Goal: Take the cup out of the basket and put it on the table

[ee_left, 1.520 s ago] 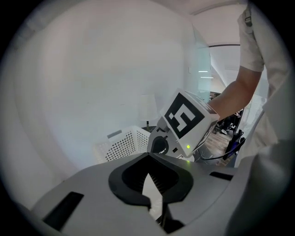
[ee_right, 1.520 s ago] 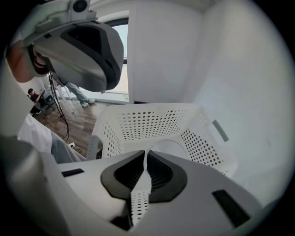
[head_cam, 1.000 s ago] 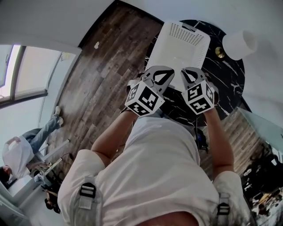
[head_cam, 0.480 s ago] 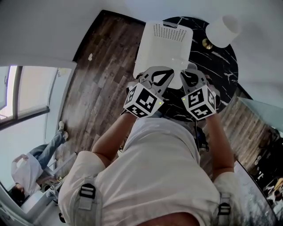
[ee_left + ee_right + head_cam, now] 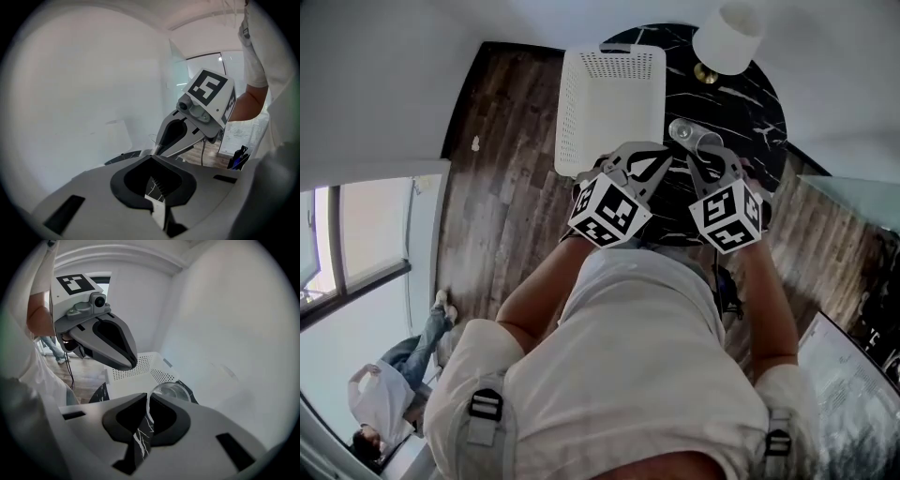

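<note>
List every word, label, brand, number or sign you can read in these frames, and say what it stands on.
No readable text in any view.
left marker cube: black-and-white square pattern, no letters or digits.
right marker cube: the same kind of pattern, no letters or digits.
pale sheet at the lower right edge of the head view: marks too small to read.

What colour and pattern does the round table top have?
The table is black with thin white marble veins; the head view shows it best.
</note>
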Demonstrator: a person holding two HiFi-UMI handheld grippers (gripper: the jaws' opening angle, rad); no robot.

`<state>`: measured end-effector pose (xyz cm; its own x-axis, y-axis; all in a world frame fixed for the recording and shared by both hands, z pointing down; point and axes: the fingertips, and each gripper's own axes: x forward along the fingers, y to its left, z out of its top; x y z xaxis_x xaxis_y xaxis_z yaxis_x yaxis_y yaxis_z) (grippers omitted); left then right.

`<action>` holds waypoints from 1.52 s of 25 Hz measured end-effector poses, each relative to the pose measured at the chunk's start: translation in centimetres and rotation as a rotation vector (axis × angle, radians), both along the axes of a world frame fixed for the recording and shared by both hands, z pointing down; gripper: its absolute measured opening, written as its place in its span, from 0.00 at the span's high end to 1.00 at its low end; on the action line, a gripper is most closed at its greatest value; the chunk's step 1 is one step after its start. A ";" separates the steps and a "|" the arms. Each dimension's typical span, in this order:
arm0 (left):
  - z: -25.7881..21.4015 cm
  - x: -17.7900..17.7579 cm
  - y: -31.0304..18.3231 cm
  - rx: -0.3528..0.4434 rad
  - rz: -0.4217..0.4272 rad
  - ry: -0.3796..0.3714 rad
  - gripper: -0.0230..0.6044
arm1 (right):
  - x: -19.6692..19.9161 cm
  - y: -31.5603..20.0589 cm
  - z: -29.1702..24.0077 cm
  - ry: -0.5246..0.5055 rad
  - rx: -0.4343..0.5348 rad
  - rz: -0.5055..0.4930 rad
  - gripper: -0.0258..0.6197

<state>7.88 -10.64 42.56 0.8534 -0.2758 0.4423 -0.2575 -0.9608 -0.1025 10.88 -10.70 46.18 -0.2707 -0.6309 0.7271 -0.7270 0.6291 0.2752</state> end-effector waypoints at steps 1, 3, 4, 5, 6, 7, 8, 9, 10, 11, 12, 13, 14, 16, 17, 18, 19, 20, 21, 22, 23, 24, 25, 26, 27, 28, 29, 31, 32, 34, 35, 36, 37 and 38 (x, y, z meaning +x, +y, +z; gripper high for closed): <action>0.1 0.6 0.2 -0.005 0.014 0.002 0.96 | 0.7 0.3 0.1 0.004 -0.004 0.015 0.92; 0.2 1.8 0.8 -0.013 0.043 0.007 0.96 | 2.1 1.0 0.4 0.011 -0.011 0.047 0.92; 0.3 2.4 1.1 -0.016 0.057 0.008 0.96 | 2.8 1.3 0.5 0.015 -0.013 0.063 0.92; 0.4 3.0 1.4 -0.018 0.071 0.008 0.96 | 3.5 1.7 0.6 0.019 -0.016 0.078 0.92; 0.5 3.6 1.8 -0.021 0.084 0.008 0.96 | 4.1 2.0 0.8 0.022 -0.019 0.094 0.92; 0.7 4.1 2.1 -0.024 0.098 0.008 0.96 | 4.7 2.4 0.9 0.026 -0.023 0.110 0.92; 0.8 4.7 2.4 -0.027 0.112 0.009 0.96 | 5.4 2.8 1.1 0.030 -0.028 0.126 0.92; 0.9 5.2 2.7 -0.031 0.126 0.010 0.96 | 5.9 3.2 1.2 0.033 -0.031 0.142 0.92; 0.9 5.8 3.0 -0.034 0.139 0.012 0.96 | 6.5 3.6 1.3 0.034 -0.034 0.157 0.92; 0.9 6.3 3.3 -0.036 0.152 0.015 0.96 | 7.0 4.0 1.3 0.036 -0.037 0.172 0.92; 0.8 6.9 3.6 -0.037 0.164 0.019 0.96 | 7.6 4.4 1.4 0.038 -0.040 0.186 0.92; 0.8 7.5 3.9 -0.038 0.176 0.025 0.96 | 8.1 4.8 1.4 0.041 -0.043 0.199 0.92; 0.8 8.1 4.2 -0.041 0.187 0.032 0.96 | 8.6 5.1 1.5 0.043 -0.046 0.211 0.92; 1.0 9.1 4.8 -0.058 0.207 0.043 0.96 | 9.6 5.8 1.8 0.046 -0.055 0.231 0.92; 1.3 9.7 5.2 -0.073 0.215 0.044 0.96 | 10.0 6.1 2.1 0.048 -0.061 0.239 0.92; 1.7 10.1 5.5 -0.090 0.221 0.043 0.96 | 10.4 6.4 2.3 0.052 -0.067 0.247 0.92; 2.2 10.5 5.8 -0.108 0.224 0.041 0.96 | 10.8 6.6 2.7 0.057 -0.075 0.254 0.92; 2.7 10.9 6.0 -0.127 0.225 0.038 0.96 | 11.3 6.9 3.1 0.062 -0.085 0.259 0.92; 3.3 11.3 6.2 -0.148 0.222 0.035 0.96 | 11.7 7.1 3.7 0.067 -0.096 0.264 0.92; 3.9 11.6 6.3 -0.173 0.219 0.031 0.96 | 12.1 7.3 4.3 0.069 -0.108 0.268 0.92; 4.5 11.8 6.5 -0.197 0.216 0.026 0.96 | 12.5 7.5 5.0 0.071 -0.122 0.272 0.92; 5.0 12.1 6.8 -0.216 0.215 0.020 0.96 | 12.8 7.7 5.7 0.073 -0.137 0.275 0.92; 5.5 12.4 7.0 -0.229 0.215 0.016 0.96 | 13.2 7.9 6.4 0.076 -0.152 0.278 0.92; 6.0 12.6 7.1 -0.242 0.215 0.013 0.96 | 13.5 8.1 7.1 0.080 -0.168 0.280 0.92; 6.5 12.9 7.2 -0.253 0.214 0.010 0.96 | 13.8 8.2 7.9 0.085 -0.183 0.280 0.92; 7.0 13.1 7.3 -0.265 0.213 0.006 0.96 | 14.0 8.3 8.6 0.089 -0.198 0.280 0.92; 7.7 13.4 7.4 -0.276 0.213 -0.002 0.96 | 14.2 8.4 9.4 0.092 -0.213 0.278 0.92; 9.5 13.7 7.6 -0.290 0.217 -0.032 0.96 | 14.5 8.6 10.9 0.097 -0.244 0.275 0.92; 10.4 13.8 7.6 -0.295 0.221 -0.051 0.96 | 14.5 8.6 11.6 0.099 -0.258 0.272 0.92; 11.9 13.9 7.7 -0.309 0.227 -0.082 0.96 | 14.6 8.6 12.9 0.105 -0.282 0.263 0.92; 12.6 13.9 7.7 -0.318 0.226 -0.095 0.96 | 14.6 8.6 13.5 0.111 -0.292 0.257 0.92; 13.2 13.9 7.6 -0.328 0.223 -0.106 0.96 | 14.5 8.6 14.1 0.118 -0.303 0.251 0.92; 13.7 13.9 7.6 -0.338 0.219 -0.114 0.96 | 14.5 8.6 14.7 0.125 -0.313 0.245 0.92; 14.1 13.9 7.6 -0.351 0.216 -0.121 0.96 | 14.5 8.6 15.4 0.131 -0.324 0.240 0.92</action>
<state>21.77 -3.09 56.68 0.8110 0.0884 0.5783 -0.0528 -0.9734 0.2229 25.38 -2.09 61.54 -0.0360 -0.3974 0.9169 -0.8351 0.5159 0.1908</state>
